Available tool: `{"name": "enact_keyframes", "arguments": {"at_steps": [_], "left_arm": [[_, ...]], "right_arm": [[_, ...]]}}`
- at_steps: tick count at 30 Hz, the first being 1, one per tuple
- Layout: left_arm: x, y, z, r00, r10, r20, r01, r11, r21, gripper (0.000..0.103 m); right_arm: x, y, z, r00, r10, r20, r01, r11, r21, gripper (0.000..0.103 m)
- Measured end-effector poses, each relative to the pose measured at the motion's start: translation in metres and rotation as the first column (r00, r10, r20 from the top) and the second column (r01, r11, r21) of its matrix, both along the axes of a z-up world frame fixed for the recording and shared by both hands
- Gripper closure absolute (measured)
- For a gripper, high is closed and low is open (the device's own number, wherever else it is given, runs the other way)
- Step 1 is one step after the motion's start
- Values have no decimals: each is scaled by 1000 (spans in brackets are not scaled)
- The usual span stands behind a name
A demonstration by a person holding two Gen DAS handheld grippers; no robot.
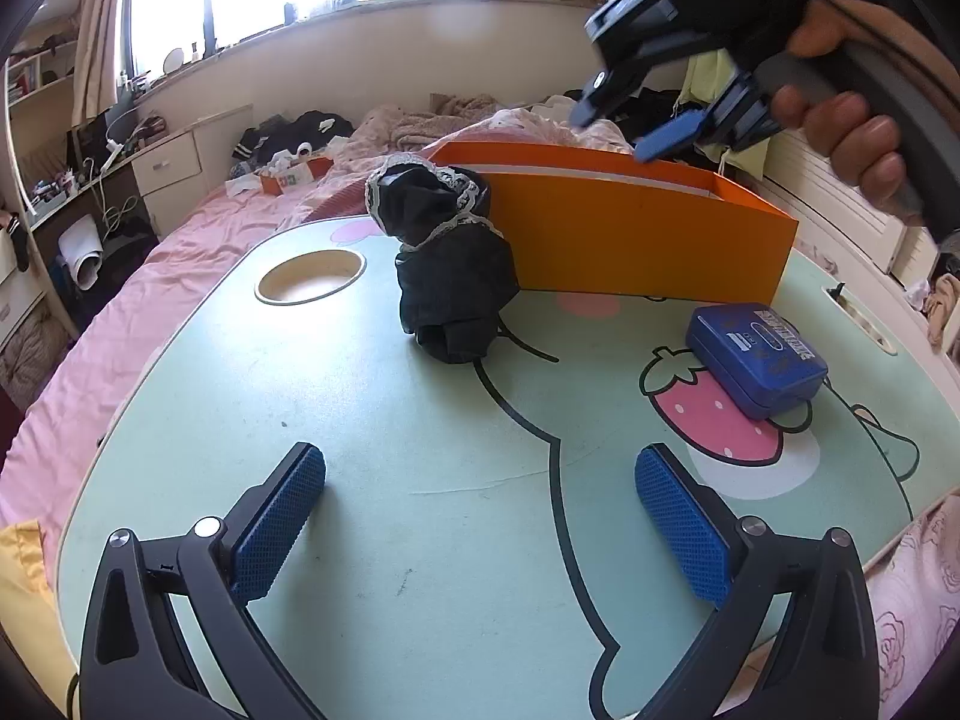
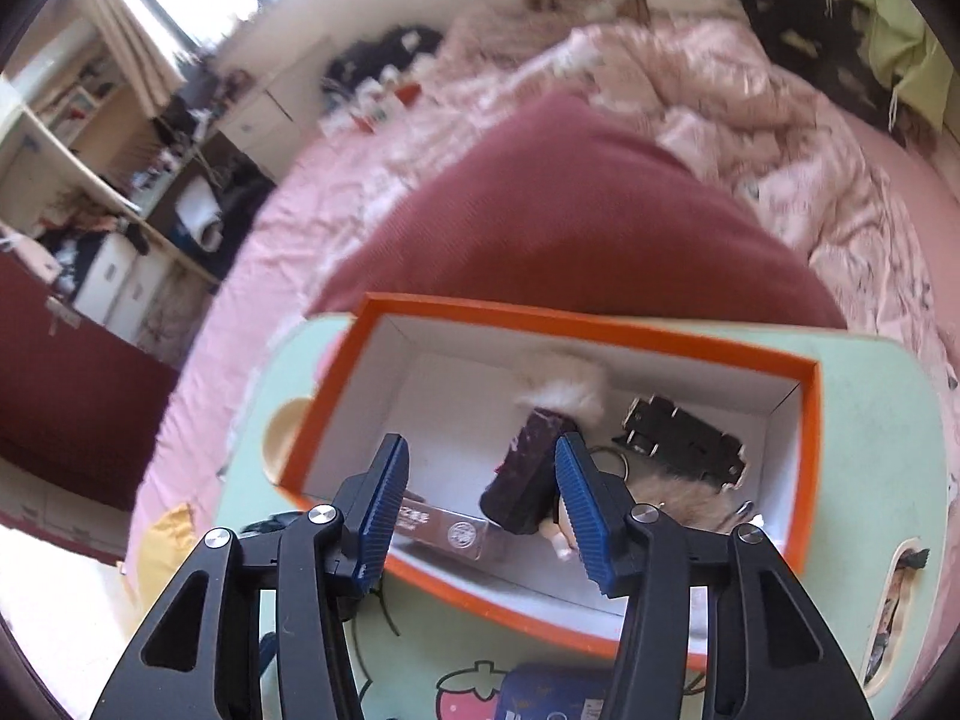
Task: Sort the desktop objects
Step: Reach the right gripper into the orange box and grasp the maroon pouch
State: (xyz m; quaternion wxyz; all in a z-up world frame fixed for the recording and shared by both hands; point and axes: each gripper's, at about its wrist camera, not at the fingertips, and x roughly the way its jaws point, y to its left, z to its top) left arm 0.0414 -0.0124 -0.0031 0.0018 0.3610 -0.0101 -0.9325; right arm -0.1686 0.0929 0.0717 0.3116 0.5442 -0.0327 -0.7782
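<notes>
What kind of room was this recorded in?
Most likely a bedroom: a mint-green cartoon lap table sits on a bed with a pink sheet and rumpled pink quilt, a cluttered desk beside the window.

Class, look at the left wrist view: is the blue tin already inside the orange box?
No, the blue tin lies on the green table, in front of the orange box and outside it.

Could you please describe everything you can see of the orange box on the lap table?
The orange box is a shallow, open cardboard rectangle, orange outside and on the rim, white inside. It stands flat at the far side of the green table, a black cloth bundle against its left end. Several small items lie inside.
</notes>
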Motion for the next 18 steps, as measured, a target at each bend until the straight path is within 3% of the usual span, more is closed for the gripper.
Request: {"name": "enact_keyframes", "arguments": {"at_steps": [7, 8, 13, 18], "left_arm": [[0, 0, 0, 1000, 0, -1, 0, 1000, 0, 0], [0, 0, 0, 1000, 0, -1, 0, 1000, 0, 0], [-1, -1, 0, 1000, 0, -2, 0, 1000, 0, 0], [-1, 0, 0, 1000, 0, -2, 0, 1000, 0, 0]], "right_arm": [[-7, -25, -43, 1000, -5, 7, 3, 979, 203, 54], [-9, -27, -50, 1000, -4, 15, 0, 975, 222, 65], [-3, -30, -59, 999, 38, -14, -34, 975, 221, 75], [6, -14, -36, 999, 37, -17, -35, 996, 79, 76]]}}
